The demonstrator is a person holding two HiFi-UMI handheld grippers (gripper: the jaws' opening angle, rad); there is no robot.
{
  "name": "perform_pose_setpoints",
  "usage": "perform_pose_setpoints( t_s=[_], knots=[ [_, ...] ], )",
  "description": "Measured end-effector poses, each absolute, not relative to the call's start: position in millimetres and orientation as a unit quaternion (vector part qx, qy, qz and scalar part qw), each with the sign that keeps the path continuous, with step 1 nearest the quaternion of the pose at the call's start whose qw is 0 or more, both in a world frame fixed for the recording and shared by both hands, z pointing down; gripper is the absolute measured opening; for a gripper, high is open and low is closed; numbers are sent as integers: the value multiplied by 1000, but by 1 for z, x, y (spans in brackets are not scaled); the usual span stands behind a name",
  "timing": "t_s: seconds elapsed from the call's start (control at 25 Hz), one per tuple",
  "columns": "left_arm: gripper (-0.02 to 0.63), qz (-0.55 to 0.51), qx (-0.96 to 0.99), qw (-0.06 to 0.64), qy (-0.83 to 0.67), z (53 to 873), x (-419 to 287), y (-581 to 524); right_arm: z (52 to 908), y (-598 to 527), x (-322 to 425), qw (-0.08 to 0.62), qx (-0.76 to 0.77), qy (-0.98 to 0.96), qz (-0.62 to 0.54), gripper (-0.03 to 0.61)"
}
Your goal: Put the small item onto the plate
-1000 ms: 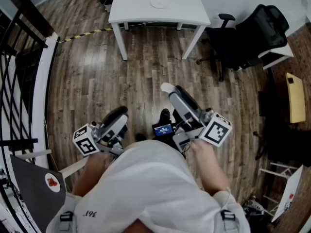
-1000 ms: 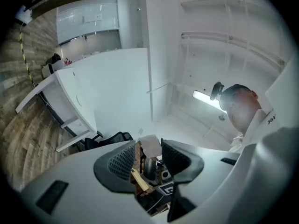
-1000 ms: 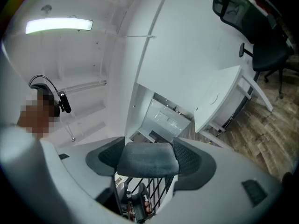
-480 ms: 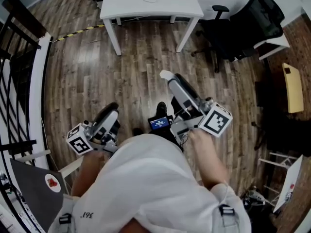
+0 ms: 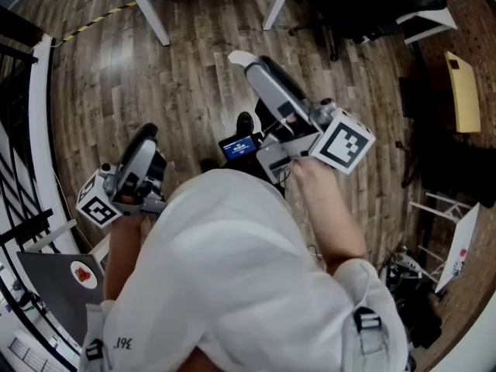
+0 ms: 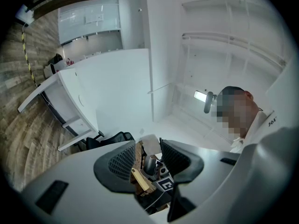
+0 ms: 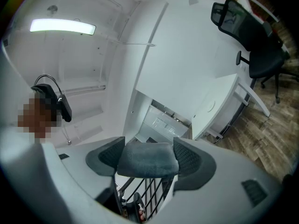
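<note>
A small grey soft block (image 7: 147, 158) sits between the pads of my right gripper (image 7: 147, 161), which is shut on it. In the head view the right gripper (image 5: 242, 60) points forward over the wooden floor, the pale block at its tip. My left gripper (image 5: 146, 139) hangs lower at the left, and in its own view the left gripper (image 6: 148, 160) stands open with nothing between its pads. A white table (image 7: 219, 101) with a faint round shape on top shows in the right gripper view. No plate can be made out for certain.
White table legs (image 5: 155, 14) cross the top edge of the head view. A black office chair (image 7: 250, 36) stands beside the table. A black railing (image 5: 19, 130) runs along the left. A wooden panel (image 5: 463, 91) is at the far right.
The head view has tipped down, so the table has slid up to the top edge. The right gripper has risen and reaches further forward; the left gripper has drifted left.
</note>
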State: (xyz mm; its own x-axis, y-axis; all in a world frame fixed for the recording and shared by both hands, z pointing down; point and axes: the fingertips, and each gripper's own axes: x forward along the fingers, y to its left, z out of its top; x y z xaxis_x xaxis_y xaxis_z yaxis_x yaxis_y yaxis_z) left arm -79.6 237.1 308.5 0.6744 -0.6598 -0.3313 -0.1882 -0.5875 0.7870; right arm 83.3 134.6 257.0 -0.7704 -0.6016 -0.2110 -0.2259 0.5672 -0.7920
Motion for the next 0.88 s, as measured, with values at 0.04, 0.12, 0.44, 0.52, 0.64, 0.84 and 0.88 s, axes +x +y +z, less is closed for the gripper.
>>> perform_pose_setpoints(
  t_s=[0.04, 0.12, 0.44, 0.52, 0.64, 0.84, 0.88],
  knots=[
    [179, -313, 835, 375, -253, 307, -78, 236, 257, 134, 84, 237, -244, 853, -397, 318],
    [179, -315, 837, 372, -249, 305, -75, 231, 257, 131, 86, 240, -245, 850, -399, 318],
    [179, -304, 836, 386, -246, 314, -65, 227, 272, 127, 94, 246, -257, 836, -418, 318],
    [179, -300, 836, 387, -245, 315, -64, 227, 273, 126, 95, 250, -256, 833, -423, 318],
    [179, -297, 838, 388, -244, 313, -62, 227, 274, 125, 96, 255, -252, 827, -433, 318],
    [179, -291, 838, 393, -242, 315, -59, 225, 277, 123, 96, 255, -249, 819, -450, 318],
    [179, -289, 838, 394, -242, 316, -58, 225, 279, 122, 95, 254, -249, 818, -452, 318]
  ],
)
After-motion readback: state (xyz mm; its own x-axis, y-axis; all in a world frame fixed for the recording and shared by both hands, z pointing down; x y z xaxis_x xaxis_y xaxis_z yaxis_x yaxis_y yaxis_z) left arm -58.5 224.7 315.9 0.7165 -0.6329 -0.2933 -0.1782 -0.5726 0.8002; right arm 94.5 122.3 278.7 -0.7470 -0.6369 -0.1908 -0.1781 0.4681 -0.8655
